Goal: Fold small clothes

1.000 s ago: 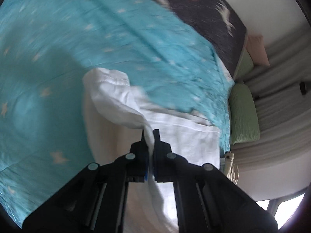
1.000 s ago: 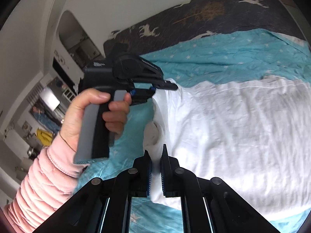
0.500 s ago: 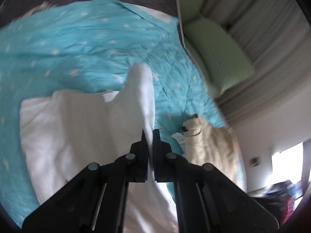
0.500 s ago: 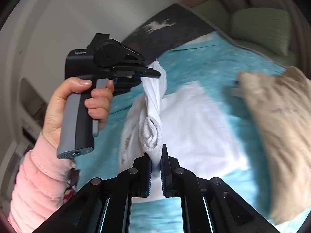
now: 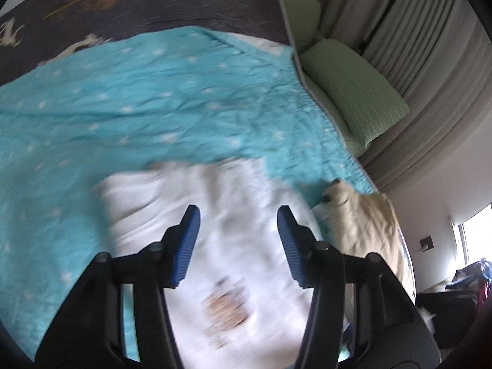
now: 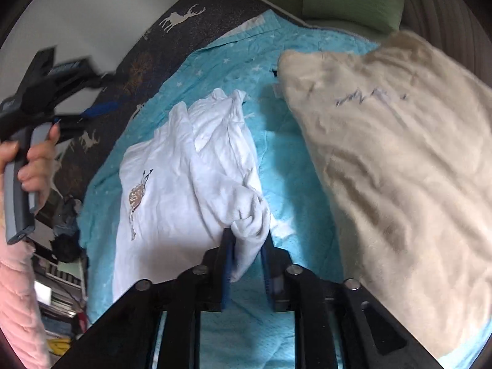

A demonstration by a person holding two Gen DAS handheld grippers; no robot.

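A small white shirt with a brown print lies on the turquoise star blanket. It also shows, blurred, in the left wrist view. My left gripper is open and empty above it; it shows at the left edge of the right wrist view, in a hand. My right gripper has its jaws part open, with a bunched white sleeve cuff lying loosely between them.
A cream garment lies right of the shirt, also in the left wrist view. A dark deer-print blanket covers the far side. Green pillows and grey curtains stand at the right.
My left gripper has opened and let go of the shirt, which now lies spread on the blanket. My right gripper's jaws have parted around the sleeve cuff.
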